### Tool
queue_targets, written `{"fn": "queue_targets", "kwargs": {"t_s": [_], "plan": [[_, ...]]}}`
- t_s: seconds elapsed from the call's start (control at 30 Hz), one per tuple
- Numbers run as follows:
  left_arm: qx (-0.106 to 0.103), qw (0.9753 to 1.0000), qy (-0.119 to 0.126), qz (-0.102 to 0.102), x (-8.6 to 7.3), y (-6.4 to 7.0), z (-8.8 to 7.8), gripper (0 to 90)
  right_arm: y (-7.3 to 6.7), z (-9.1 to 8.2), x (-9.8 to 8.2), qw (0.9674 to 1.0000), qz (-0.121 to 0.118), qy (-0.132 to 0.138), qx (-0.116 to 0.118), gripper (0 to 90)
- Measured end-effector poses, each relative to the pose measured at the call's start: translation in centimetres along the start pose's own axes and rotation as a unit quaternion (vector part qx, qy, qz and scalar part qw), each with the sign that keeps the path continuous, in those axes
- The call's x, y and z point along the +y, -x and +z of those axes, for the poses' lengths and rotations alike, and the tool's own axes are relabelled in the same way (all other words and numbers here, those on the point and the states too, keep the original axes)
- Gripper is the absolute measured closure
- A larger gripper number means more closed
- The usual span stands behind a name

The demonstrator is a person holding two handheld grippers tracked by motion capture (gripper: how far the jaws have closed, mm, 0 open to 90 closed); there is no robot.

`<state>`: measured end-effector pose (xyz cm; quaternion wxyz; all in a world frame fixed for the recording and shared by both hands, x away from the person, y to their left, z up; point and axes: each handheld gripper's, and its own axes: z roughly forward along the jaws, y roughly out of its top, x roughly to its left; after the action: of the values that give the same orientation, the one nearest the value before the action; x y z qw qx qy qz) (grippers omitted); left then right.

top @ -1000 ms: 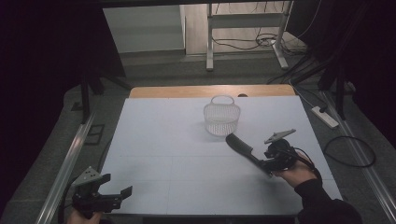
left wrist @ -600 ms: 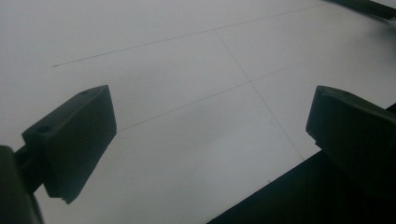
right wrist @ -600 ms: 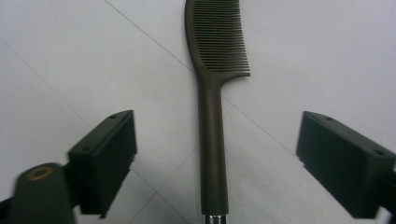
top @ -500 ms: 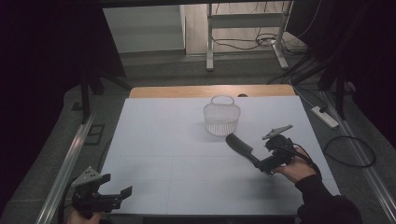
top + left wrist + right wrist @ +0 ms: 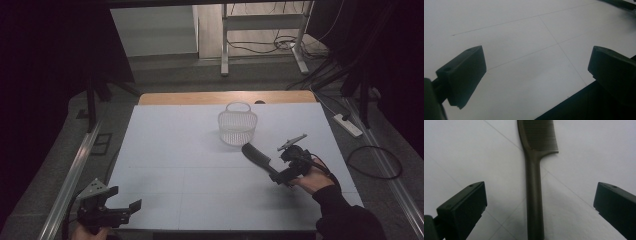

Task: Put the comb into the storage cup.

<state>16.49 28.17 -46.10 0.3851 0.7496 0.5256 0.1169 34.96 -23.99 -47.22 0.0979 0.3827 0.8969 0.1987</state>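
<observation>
My right gripper stands wide open, jaws having just spread, the dark comb lying flat on the table between them; it looks light, stiff and slick, so I'd pinch its narrow handle.

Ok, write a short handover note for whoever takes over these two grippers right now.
Right gripper: jaws have just been opening and stand wide, either side of the handle of the dark plastic comb, pads off it.
Left gripper: open, holding nothing, at the near left table edge.
Comb lies flat on the white table, just near-right of the white mesh basket.
Done: comb let go on the table.
Left: probably getting the comb into the basket.
</observation>
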Motion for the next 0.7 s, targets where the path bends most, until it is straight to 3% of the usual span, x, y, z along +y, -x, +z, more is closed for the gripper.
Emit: {"fn": "queue_targets", "kwargs": {"t_s": [0.7], "plan": [[0.000,1.0000,-0.001,0.001,0.0,0.0,0.0,2.4,0.3,3.7,-0.9,0.9979,-0.020,-0.062,-0.002,0.0]]}}
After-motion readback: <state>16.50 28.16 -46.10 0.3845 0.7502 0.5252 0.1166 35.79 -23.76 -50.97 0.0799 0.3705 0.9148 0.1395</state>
